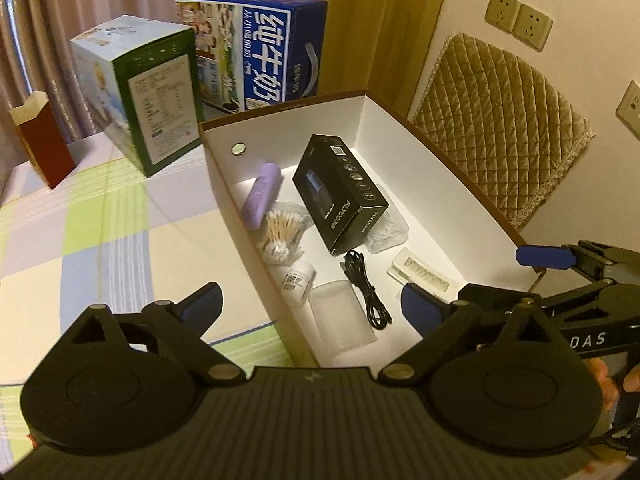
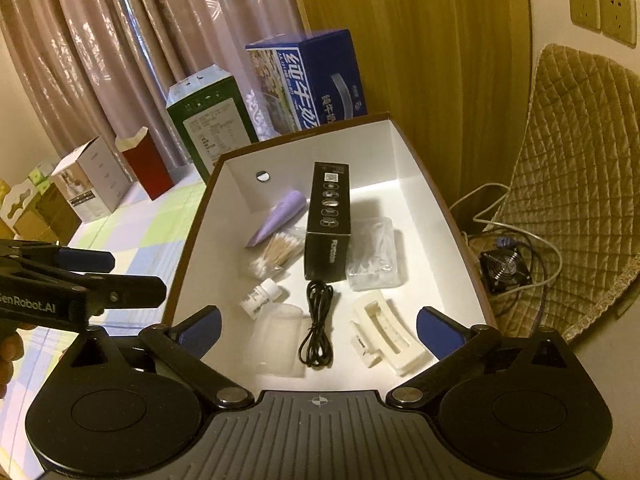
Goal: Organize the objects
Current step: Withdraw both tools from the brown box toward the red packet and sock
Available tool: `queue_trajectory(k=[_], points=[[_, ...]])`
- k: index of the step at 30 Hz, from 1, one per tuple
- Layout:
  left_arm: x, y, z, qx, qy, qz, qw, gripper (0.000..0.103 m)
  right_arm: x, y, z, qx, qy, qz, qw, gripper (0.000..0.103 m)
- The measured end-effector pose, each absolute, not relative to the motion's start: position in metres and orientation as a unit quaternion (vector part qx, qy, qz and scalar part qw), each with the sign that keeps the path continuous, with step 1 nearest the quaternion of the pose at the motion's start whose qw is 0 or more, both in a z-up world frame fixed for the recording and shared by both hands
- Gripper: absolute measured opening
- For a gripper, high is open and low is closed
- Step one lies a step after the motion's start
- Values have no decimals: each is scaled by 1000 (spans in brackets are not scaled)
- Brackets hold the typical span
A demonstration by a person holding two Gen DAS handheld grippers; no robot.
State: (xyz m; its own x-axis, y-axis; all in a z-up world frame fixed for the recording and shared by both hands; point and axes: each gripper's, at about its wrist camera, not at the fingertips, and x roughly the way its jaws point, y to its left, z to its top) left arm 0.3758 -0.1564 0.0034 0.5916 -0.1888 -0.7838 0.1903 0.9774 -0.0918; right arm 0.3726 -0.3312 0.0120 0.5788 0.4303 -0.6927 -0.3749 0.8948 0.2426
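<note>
A white storage box with a brown rim (image 1: 224, 208) (image 2: 416, 152) stands on the checked tablecloth. Inside lie a black carton (image 1: 338, 192) (image 2: 329, 222), a purple tube (image 1: 262, 192) (image 2: 280, 216), a bag of cotton swabs (image 1: 280, 232) (image 2: 276, 252), a small white bottle (image 1: 298, 282) (image 2: 260, 298), a coiled black cable (image 1: 366, 288) (image 2: 318, 320), a white hair clip (image 1: 424, 274) (image 2: 386, 338) and clear plastic packs (image 2: 372, 256). My left gripper (image 1: 312, 302) is open and empty over the box's near left wall. My right gripper (image 2: 318, 326) is open and empty above the box's near end.
A green-white carton (image 1: 156, 100) (image 2: 212, 120), a blue milk carton (image 1: 260, 48) (image 2: 312, 76) and a red box (image 1: 42, 140) (image 2: 146, 164) stand behind the storage box. More cartons (image 2: 88, 180) line the far left. A quilted cover (image 2: 580, 184), cables and a small fan (image 2: 506, 270) lie right.
</note>
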Motion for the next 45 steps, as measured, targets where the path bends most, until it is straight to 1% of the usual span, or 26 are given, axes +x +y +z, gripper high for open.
queue_trajectory(k=[9, 22, 32, 45], points=[[348, -147, 11, -9, 438, -101, 893, 94, 349, -332, 20, 37, 395, 221, 891, 101], [305, -128, 3, -13, 455, -101, 885, 94, 309, -316, 19, 38, 406, 220, 886, 101], [272, -99, 0, -22, 464, -91, 881, 94, 279, -283, 14, 29, 421, 233, 876, 101], [228, -41, -14, -37, 487, -57, 871, 94, 245, -221, -2, 2, 449, 275, 850, 101]])
